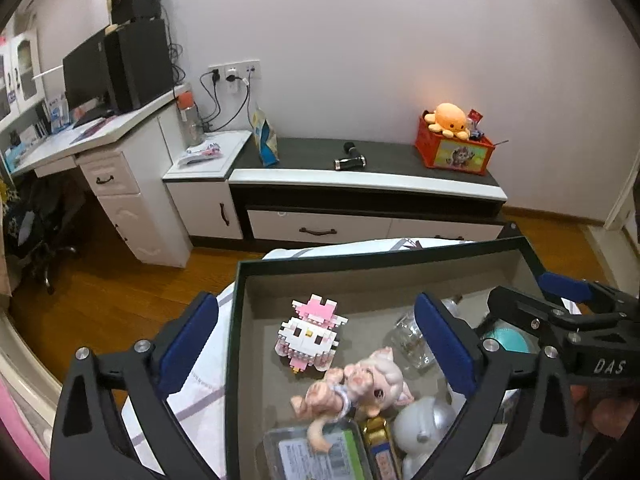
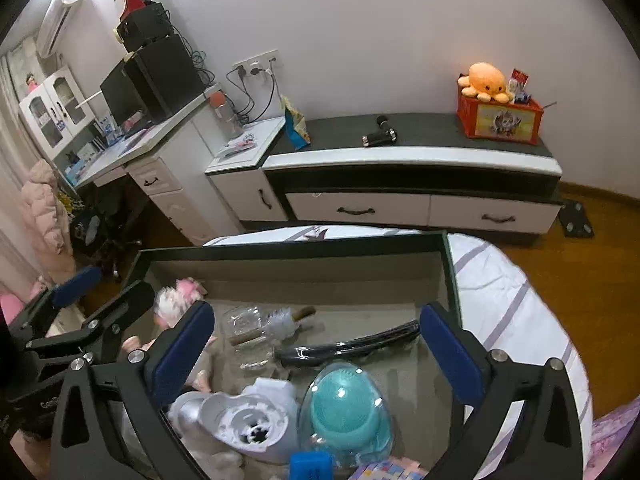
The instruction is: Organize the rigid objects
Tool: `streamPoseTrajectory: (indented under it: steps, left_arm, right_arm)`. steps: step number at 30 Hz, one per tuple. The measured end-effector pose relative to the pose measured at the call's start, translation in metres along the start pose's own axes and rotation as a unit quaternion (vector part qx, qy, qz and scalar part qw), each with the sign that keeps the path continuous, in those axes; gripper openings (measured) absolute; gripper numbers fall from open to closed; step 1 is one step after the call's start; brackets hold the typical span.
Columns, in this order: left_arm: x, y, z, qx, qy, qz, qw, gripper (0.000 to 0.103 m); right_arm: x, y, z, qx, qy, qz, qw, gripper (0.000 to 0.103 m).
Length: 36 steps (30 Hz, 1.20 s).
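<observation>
A dark-rimmed box (image 1: 240, 320) (image 2: 450, 280) lies on a bed. In the left wrist view it holds a pink-and-white block figure (image 1: 308, 334), a pink pig doll (image 1: 360, 384), a clear glass bottle (image 1: 408, 340), a silver-white gadget (image 1: 424, 428) and a plastic case (image 1: 316, 452). The right wrist view shows the glass bottle (image 2: 256, 328), a black wrapped comb (image 2: 352, 346), a teal brush in a clear shell (image 2: 344, 408) and the white gadget (image 2: 252, 424). My left gripper (image 1: 316, 344) is open and empty above the box. My right gripper (image 2: 316, 344) is open and empty above it.
The bed's white striped sheet (image 2: 512, 304) surrounds the box. Beyond is wood floor (image 1: 120, 280), a low black-and-white cabinet (image 1: 360, 184) with an orange toy crate (image 1: 456, 148), and a white desk (image 1: 112, 136) at left.
</observation>
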<state>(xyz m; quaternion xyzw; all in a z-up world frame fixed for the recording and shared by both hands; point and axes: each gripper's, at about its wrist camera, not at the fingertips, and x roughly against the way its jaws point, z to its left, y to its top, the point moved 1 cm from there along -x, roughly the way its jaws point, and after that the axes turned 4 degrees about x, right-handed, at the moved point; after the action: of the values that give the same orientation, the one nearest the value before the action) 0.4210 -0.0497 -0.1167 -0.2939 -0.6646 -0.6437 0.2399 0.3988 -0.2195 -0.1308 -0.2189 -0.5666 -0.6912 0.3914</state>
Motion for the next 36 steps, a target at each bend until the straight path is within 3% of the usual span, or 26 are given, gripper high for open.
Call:
streamPoseTrajectory:
  steps: [8, 15, 23, 36]
  left_arm:
    - [0.040, -0.016, 0.008, 0.003, 0.023, -0.015, 0.9996, 0.103]
    - [0.100, -0.045, 0.016, 0.014, 0.025, -0.032, 0.9991, 0.103]
    - [0.185, -0.087, 0.026, 0.021, 0.030, -0.065, 0.9972, 0.103]
    - [0.315, -0.166, 0.025, 0.026, 0.029, -0.123, 0.9917, 0.103]
  right_arm:
    - [0.027, -0.009, 0.010, -0.031, 0.009, -0.013, 0.999, 0.103]
    - [0.075, -0.036, 0.034, -0.027, 0.015, -0.037, 0.999, 0.103]
    - [0.163, -0.096, 0.070, 0.010, -0.044, -0.094, 0.994, 0.103]
    - [0.295, -0.191, 0.126, 0.080, -0.111, -0.187, 0.973, 0.103]
